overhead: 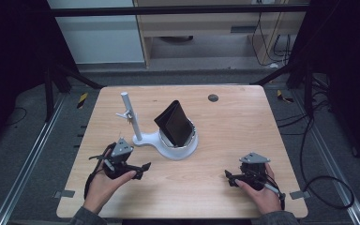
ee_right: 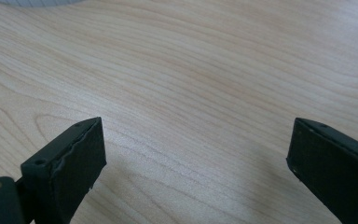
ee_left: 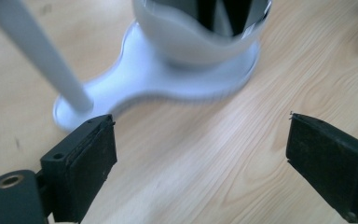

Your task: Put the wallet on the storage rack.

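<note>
a: the black folded pouch (overhead: 174, 123) stands in the round cup of the white stand (overhead: 178, 149). which way does its long axis run?

b: it runs upward and leans toward the far left of the table in the high view; the lower end sits inside the cup, the upper end rises clear of the rim. in the left gripper view the dark folds of the pouch (ee_left: 221, 14) show inside the cup at the top edge.

a: and the rest of the stand?

b: a flat white base spreads leftward from the cup to a thin white post (overhead: 131, 117), which is upright and carries a small clip partway up.

a: the surface and the room?

b: a light wooden table (overhead: 225, 136) with a small dark round inset (overhead: 213, 98) near its far edge; grey floor, metal rails and loose cables around it, pale cabinets behind.

a: how does the pouch lie relative to the grippers?

b: the left gripper (overhead: 143, 168) rests low at the near left, near the stand's base, its jaws wide apart with bare wood between them. the pouch lies ahead of it and to its right. the right gripper (overhead: 229, 177) sits at the near right, well apart from the stand, jaws likewise spread over bare wood.
</note>
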Action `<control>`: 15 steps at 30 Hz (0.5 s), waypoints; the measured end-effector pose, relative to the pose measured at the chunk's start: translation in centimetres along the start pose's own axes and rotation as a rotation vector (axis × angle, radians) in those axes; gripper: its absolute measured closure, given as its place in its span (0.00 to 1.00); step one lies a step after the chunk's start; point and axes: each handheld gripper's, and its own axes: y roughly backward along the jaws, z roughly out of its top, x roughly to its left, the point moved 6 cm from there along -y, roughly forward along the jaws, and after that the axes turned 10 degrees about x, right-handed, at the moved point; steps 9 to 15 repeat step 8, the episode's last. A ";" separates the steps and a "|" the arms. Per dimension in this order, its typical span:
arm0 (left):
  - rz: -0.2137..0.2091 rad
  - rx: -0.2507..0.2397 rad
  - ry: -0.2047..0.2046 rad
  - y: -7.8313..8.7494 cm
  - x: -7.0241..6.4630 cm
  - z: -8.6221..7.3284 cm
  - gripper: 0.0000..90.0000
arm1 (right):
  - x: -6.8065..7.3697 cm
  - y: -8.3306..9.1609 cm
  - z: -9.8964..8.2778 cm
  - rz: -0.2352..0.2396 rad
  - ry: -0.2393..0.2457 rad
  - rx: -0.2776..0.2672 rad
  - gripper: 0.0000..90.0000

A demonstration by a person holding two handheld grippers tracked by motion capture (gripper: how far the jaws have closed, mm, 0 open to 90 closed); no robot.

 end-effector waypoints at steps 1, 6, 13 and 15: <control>0.014 0.015 0.004 -0.6 0.3 -0.8 0.09 | 0.0 -0.1 -0.1 0.007 -0.005 0.008 0.05; 0.029 0.077 0.050 -2.9 1.5 -4.1 0.10 | 0.1 -0.8 -0.3 0.013 -0.006 0.039 0.04; 0.035 0.083 0.053 -2.9 2.0 -4.4 0.10 | 0.2 -1.0 -0.3 0.024 -0.004 0.034 0.03; 0.035 0.083 0.053 -2.9 2.0 -4.4 0.10 | 0.2 -1.0 -0.3 0.024 -0.004 0.034 0.03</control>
